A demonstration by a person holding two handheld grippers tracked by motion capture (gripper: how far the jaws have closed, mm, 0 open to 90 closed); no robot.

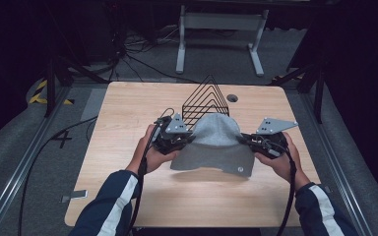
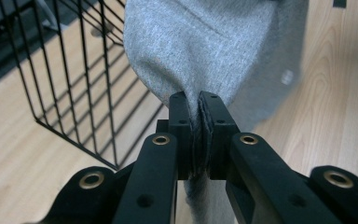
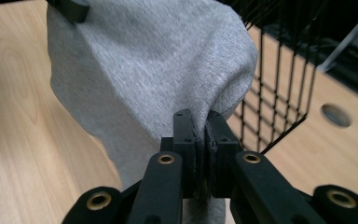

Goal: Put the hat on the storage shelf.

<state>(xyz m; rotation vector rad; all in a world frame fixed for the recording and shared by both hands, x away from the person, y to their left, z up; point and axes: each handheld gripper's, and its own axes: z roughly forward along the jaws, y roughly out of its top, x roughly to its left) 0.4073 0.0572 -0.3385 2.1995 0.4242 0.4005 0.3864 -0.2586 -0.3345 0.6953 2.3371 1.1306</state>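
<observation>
A grey knitted cloth, shaped like a beanie with a small round tag, hangs lifted above the wooden table between both grippers. My left gripper is shut on the cloth's left edge, and its view shows the grey fabric pinched between the black pads. On the right edge my right gripper is shut as well, with the fabric squeezed between its pads. The cloth sags in the middle.
A black wire basket stands just behind the cloth, seen close by as a wire basket in the left gripper view and a wire basket in the right. A round cable hole lies at the table's far edge.
</observation>
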